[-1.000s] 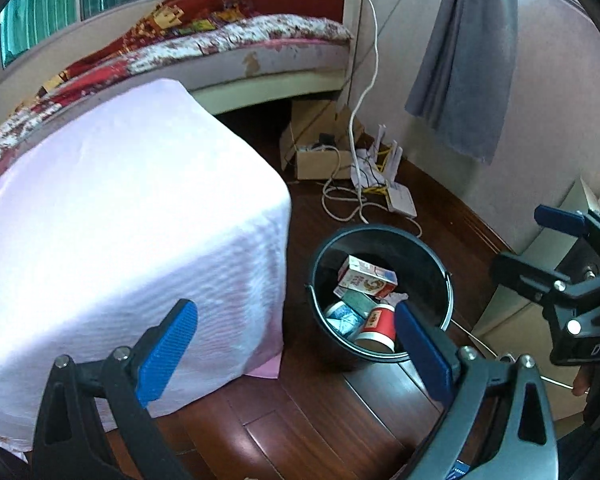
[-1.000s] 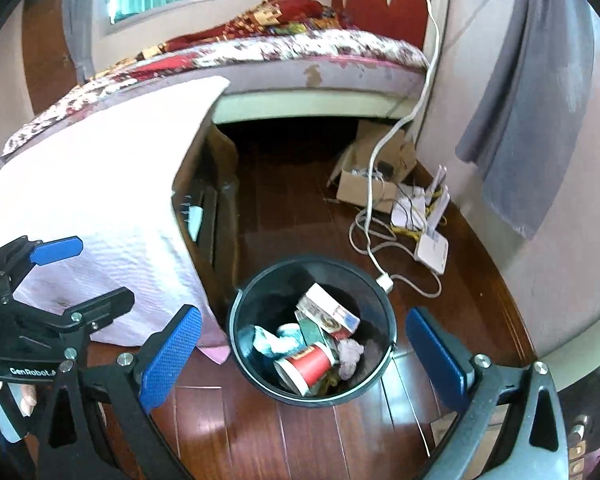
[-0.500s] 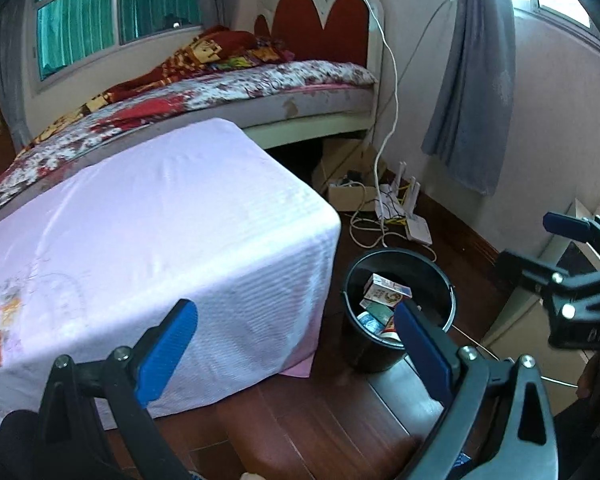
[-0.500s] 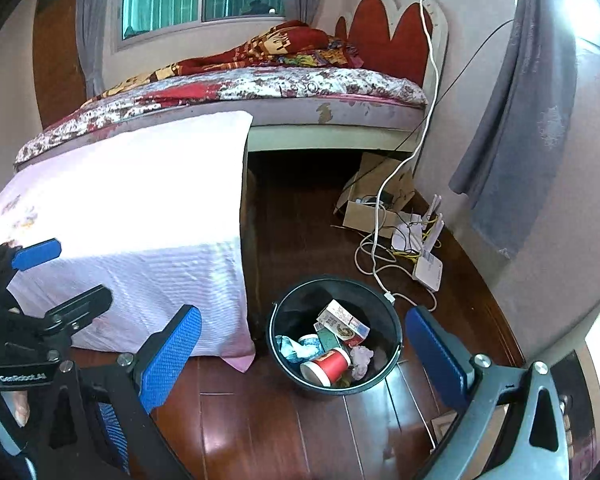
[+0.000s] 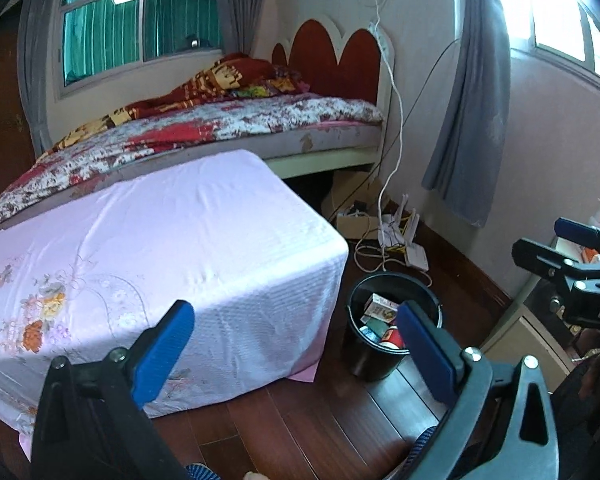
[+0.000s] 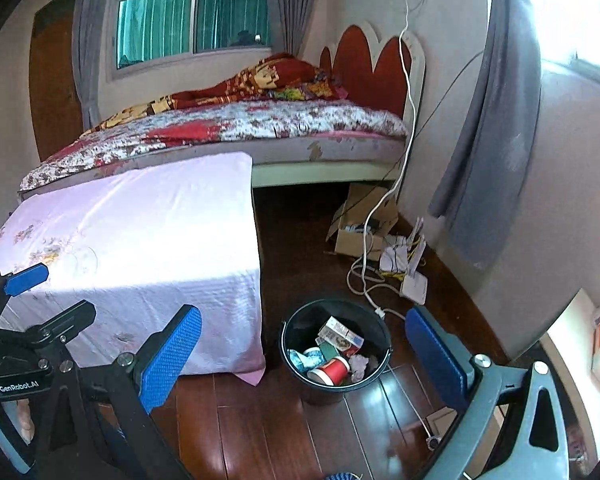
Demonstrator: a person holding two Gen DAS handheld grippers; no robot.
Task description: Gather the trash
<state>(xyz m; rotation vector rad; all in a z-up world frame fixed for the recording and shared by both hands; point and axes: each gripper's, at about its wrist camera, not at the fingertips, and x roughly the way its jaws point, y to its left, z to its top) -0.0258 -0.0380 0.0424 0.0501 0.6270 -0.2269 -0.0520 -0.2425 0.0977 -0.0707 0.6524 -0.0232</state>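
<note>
A black bucket stands on the wood floor beside the covered table. It holds trash: a red paper cup, a small carton and crumpled wrappers. My left gripper is open and empty, high above the floor, with the bucket near its right finger. My right gripper is open and empty, well above the bucket. Each gripper also shows at the edge of the other's view: the right one in the left wrist view, the left one in the right wrist view.
A low table under a pink floral cloth stands left of the bucket. Behind it is a bed. A cardboard box, white cables and a router lie by the wall. A cabinet stands at right.
Both grippers have risen and pulled back from the bucket, so it looks smaller and more of the table and bed shows. Both stay open and empty.
</note>
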